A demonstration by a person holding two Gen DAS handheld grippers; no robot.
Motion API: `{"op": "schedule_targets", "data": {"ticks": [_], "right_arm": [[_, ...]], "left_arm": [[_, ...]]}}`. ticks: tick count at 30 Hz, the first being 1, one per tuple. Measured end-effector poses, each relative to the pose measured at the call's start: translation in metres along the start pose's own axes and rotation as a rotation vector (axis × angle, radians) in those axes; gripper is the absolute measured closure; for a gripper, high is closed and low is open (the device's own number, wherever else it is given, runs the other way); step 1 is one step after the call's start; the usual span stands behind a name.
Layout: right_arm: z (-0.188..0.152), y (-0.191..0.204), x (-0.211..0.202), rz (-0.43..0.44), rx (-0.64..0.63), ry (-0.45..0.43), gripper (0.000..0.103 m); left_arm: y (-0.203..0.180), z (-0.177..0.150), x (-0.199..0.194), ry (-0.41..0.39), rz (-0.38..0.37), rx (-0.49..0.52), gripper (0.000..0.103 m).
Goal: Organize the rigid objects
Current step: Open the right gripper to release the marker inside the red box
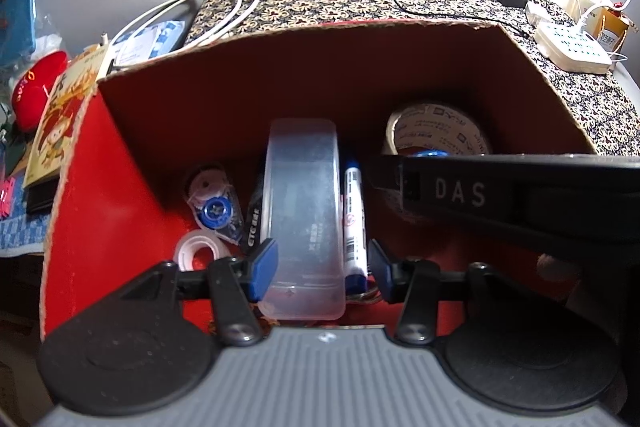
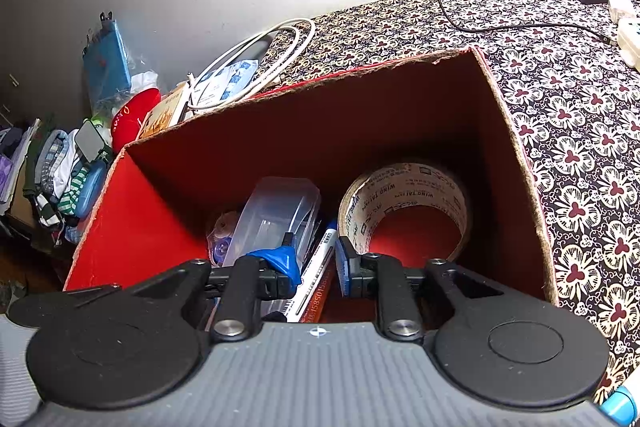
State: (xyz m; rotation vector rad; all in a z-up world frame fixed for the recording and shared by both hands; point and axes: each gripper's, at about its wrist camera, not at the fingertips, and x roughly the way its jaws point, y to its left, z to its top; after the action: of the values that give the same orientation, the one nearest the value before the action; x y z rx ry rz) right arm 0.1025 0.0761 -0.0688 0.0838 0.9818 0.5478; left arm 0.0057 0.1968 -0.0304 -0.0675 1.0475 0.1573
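The left gripper was held wide open inside the red box, one finger to each side of the clear case and the marker, neither visibly squeezed. The right gripper was seen open too, gripping nothing, above the marker. The tape roll was leaned in the right corner, against the wall. Little free room was left along the floor; a correction tape and a small roll were crowded at the left wall.
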Motion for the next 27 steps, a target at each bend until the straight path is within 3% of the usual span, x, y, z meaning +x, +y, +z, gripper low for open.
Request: {"op": "schedule_targets", "data": {"ticks": [27], "right_arm": [[-0.0019,-0.0005,-0.0033,0.022,0.007,-0.025,0.097]], "left_arm": [[-0.0013,-0.0006,-0.0011,-0.013,-0.009,0.02,0.053]]}}
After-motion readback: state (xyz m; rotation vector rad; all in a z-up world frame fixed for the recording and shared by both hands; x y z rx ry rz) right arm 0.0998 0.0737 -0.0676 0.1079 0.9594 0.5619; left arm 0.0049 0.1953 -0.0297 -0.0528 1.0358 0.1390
